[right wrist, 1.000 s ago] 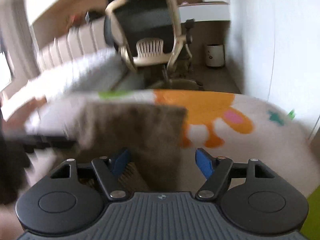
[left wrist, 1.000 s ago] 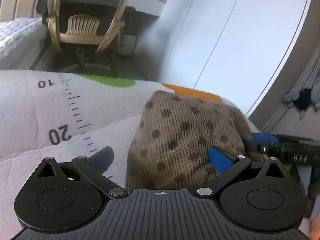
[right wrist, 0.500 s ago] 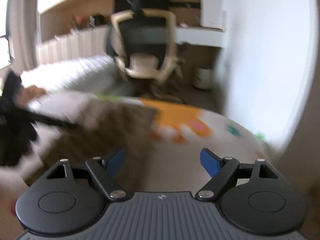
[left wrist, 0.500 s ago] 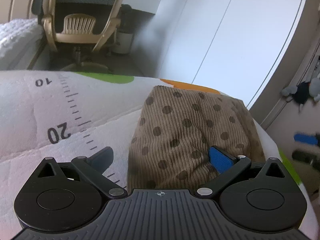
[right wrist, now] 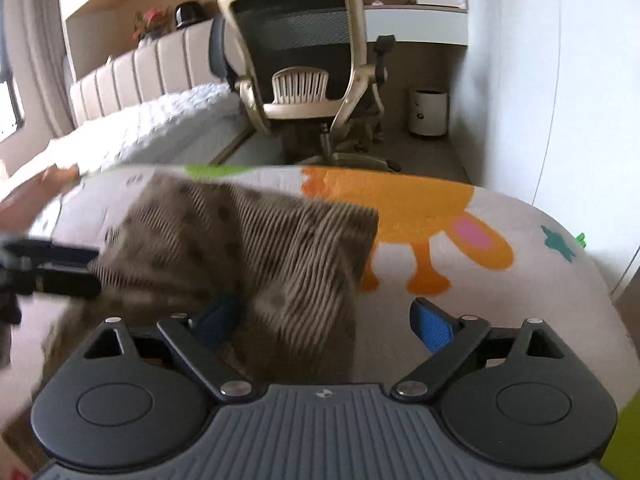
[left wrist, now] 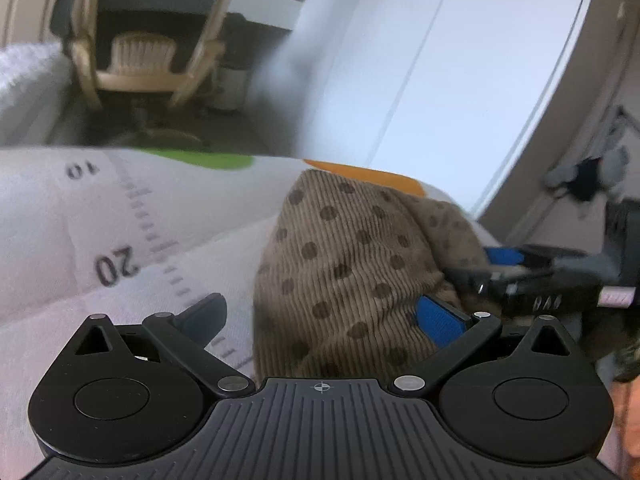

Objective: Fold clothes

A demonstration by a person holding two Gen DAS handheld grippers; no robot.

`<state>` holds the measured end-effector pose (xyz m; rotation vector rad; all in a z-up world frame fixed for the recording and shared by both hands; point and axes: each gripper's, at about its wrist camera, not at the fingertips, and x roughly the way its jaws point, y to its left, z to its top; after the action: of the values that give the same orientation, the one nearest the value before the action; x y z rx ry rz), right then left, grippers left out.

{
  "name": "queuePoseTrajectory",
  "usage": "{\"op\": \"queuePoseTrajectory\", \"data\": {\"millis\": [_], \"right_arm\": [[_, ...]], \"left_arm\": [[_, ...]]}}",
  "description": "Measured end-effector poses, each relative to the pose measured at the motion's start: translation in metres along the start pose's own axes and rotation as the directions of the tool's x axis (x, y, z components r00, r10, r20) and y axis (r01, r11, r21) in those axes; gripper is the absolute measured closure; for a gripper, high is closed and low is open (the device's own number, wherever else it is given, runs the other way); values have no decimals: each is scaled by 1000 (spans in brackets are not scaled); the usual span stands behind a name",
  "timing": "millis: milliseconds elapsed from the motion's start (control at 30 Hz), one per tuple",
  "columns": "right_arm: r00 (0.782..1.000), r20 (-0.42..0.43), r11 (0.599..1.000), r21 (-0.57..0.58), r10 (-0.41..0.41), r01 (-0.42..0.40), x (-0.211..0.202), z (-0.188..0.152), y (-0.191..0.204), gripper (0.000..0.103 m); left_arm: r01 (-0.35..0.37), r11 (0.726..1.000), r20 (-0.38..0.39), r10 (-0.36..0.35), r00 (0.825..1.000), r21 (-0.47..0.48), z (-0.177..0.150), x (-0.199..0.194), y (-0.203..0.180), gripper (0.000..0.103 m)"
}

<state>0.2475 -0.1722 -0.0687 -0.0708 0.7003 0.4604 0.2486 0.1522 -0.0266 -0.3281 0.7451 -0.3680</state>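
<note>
A brown corduroy garment with dark dots (left wrist: pixel 344 264) lies folded on a white play mat (left wrist: pixel 80 216) printed with a ruler scale. My left gripper (left wrist: pixel 320 316) is open low over the garment's near end; its right blue pad (left wrist: pixel 440 320) rests on the cloth and its left finger is over bare mat. In the right wrist view the garment (right wrist: pixel 260 248) is blurred. My right gripper (right wrist: pixel 326 320) is open at its near right corner, with the cloth's edge between the fingers. Each gripper shows in the other's view: the right gripper (left wrist: pixel 520 276) and the left gripper (right wrist: pixel 52 268).
Beyond the mat's far edge stands an office chair (right wrist: pixel 304 60), with a bed (right wrist: pixel 160 120) to its left and a small white bin (right wrist: pixel 428 112) by the wall. An orange animal print (right wrist: pixel 420 216) covers the mat on the right. A hand (left wrist: pixel 628 420) shows at the lower right.
My right gripper swung away from the garment and has come back to its right edge, still open. The garment's right side now looks bunched. My left gripper has barely moved.
</note>
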Motion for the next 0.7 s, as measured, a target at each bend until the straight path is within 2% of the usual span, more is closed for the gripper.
{"op": "queuePoseTrajectory", "data": {"millis": [67, 133, 200, 267, 367, 433, 533, 633, 700], "right_arm": [[1000, 11, 1000, -18, -10, 10, -1, -4, 6, 11], [1000, 25, 1000, -27, -11, 11, -1, -6, 12, 11], [999, 40, 999, -32, 16, -14, 3, -5, 21, 11], [998, 57, 998, -57, 26, -23, 7, -2, 36, 13], [996, 52, 993, -103, 67, -61, 18, 8, 65, 24], [994, 47, 984, -154, 96, -88, 32, 15, 96, 24], [987, 36, 967, -209, 157, -146, 59, 29, 147, 24], [978, 14, 954, -221, 208, -200, 89, 41, 195, 23], [979, 13, 952, -232, 206, -197, 105, 46, 216, 17]], "left_arm": [[103, 989, -32, -107, 994, -110, -5, 11, 11, 0], [164, 976, -20, -169, 985, -141, -6, 14, 11, 0], [213, 955, -8, -220, 976, -204, -7, 17, 11, 0], [215, 950, 10, -219, 976, -228, -5, 13, 14, 0], [187, 954, 48, -181, 982, -234, -2, -9, 28, 0], [155, 958, 74, -141, 987, -239, 0, -29, 42, 0], [64, 967, 113, -37, 993, -246, -5, -68, 69, 0], [-30, 965, 146, 70, 987, -260, -11, -101, 101, 0], [-117, 957, 164, 164, 973, -264, -16, -118, 124, 0]]}}
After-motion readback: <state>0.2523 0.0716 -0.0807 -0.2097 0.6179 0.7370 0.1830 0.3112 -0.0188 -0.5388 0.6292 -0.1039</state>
